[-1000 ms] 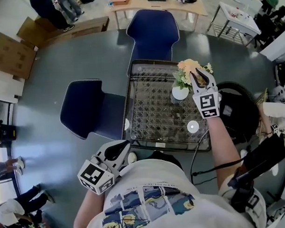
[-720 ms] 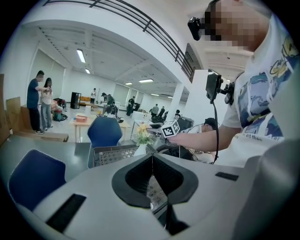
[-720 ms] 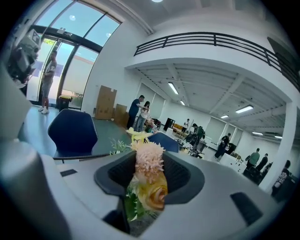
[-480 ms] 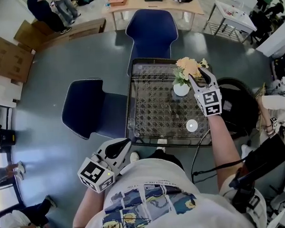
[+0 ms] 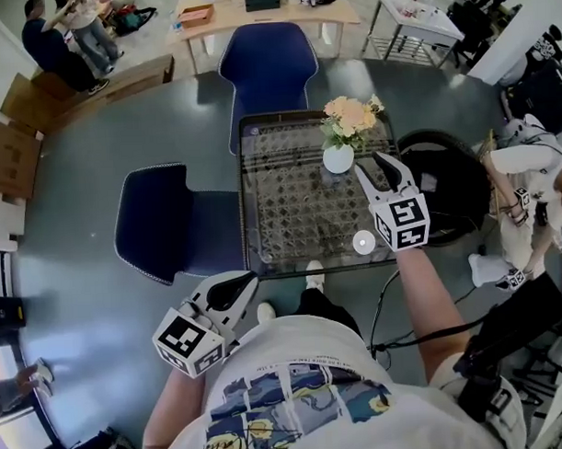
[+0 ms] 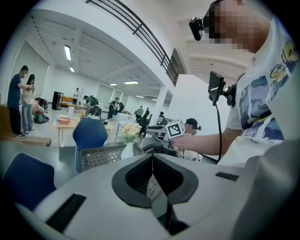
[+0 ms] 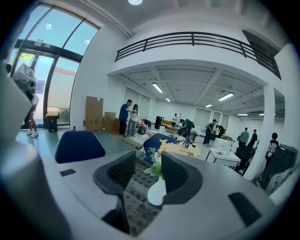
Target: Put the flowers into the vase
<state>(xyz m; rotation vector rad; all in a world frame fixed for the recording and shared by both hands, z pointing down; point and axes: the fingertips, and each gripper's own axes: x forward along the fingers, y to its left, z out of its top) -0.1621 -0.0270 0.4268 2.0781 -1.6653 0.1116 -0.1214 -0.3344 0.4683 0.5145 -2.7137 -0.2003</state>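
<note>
A white vase (image 5: 338, 158) stands on the far right part of the glass table (image 5: 290, 209), with peach and white flowers (image 5: 351, 118) upright in it. My right gripper (image 5: 378, 167) hovers just nearer than the vase, open and holding nothing. In the right gripper view the vase (image 7: 157, 192) and flowers (image 7: 161, 150) show beyond the gap of my right gripper (image 7: 147, 171). My left gripper (image 5: 242, 285) is shut and held close to my body, off the table's near left corner. The left gripper view shows the vase (image 6: 127, 150) far ahead of my left gripper (image 6: 152, 161).
One blue chair (image 5: 266, 63) stands behind the table, another (image 5: 157, 219) to its left. A small white disc (image 5: 363, 242) lies near the table's front right edge. A black round seat (image 5: 441, 181) and a crouching person (image 5: 527, 164) are to the right.
My right gripper let go of the flowers, opened and drew back toward me from the vase. The flowers stay in the vase. My left gripper hardly moved.
</note>
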